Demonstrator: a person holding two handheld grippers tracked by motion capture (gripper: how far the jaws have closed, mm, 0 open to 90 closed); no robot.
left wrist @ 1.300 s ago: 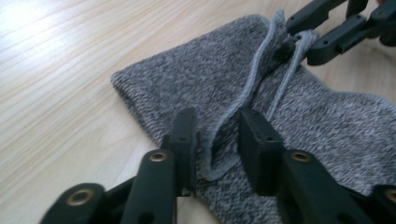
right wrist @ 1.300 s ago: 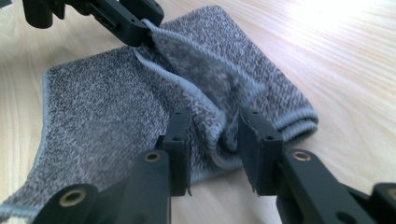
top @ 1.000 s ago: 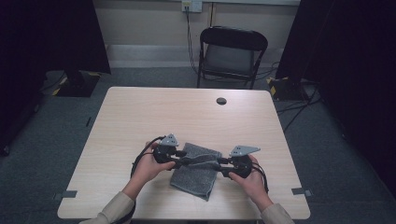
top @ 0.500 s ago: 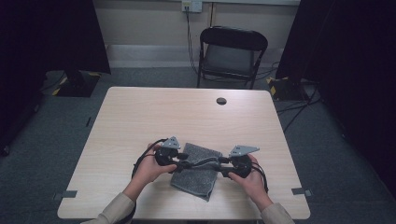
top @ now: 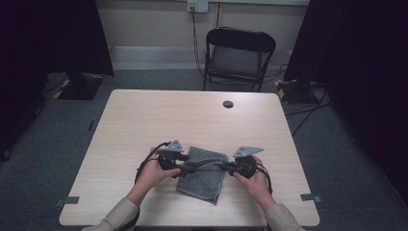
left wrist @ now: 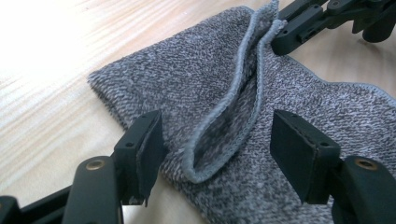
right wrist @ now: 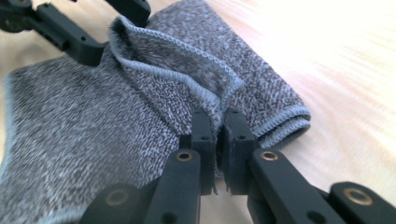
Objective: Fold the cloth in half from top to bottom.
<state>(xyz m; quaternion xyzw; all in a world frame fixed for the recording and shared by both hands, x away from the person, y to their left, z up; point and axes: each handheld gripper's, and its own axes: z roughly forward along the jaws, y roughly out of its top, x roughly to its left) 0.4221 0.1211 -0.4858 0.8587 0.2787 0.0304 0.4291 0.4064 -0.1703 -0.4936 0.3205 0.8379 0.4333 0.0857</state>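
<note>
- One table [top: 144,125], light wood; both tongs work at its near edge, hands coming in from the bottom of the high view.
- Chair [top: 239,57]: dark, folding, well beyond the tongs past the far side of the table.
- Towel [top: 204,175]: grey knit with a lighter stitched hem, folded, lying flat between the two tongs and extending nearer the person than both. Its top layer is pulled up into a ridge running from one tong to the other.
- Left hand [top: 153,174] holds the left tong [top: 185,169] at the towel's left edge. In the left gripper view [left wrist: 217,154] the jaws stand wide apart, one on each side of the raised fold; neither pad touches the cloth there. Fold's looped hem sits in the gap, nearer the left-hand jaw.
- Right hand [top: 255,182] holds the right tong [top: 226,168] at the towel's right edge. In the right gripper view [right wrist: 217,140] the jaws are pinched narrow on the hemmed edge of the top layer, cloth clamped between the pads and lifted off the layer below.
- Left gripper view also shows the right tong's jaw tips at the far end of the ridge, on the hem.
- Round dark spot [top: 228,104] on the table, far from both tongs toward the chair; cannot tell what it is.
</note>
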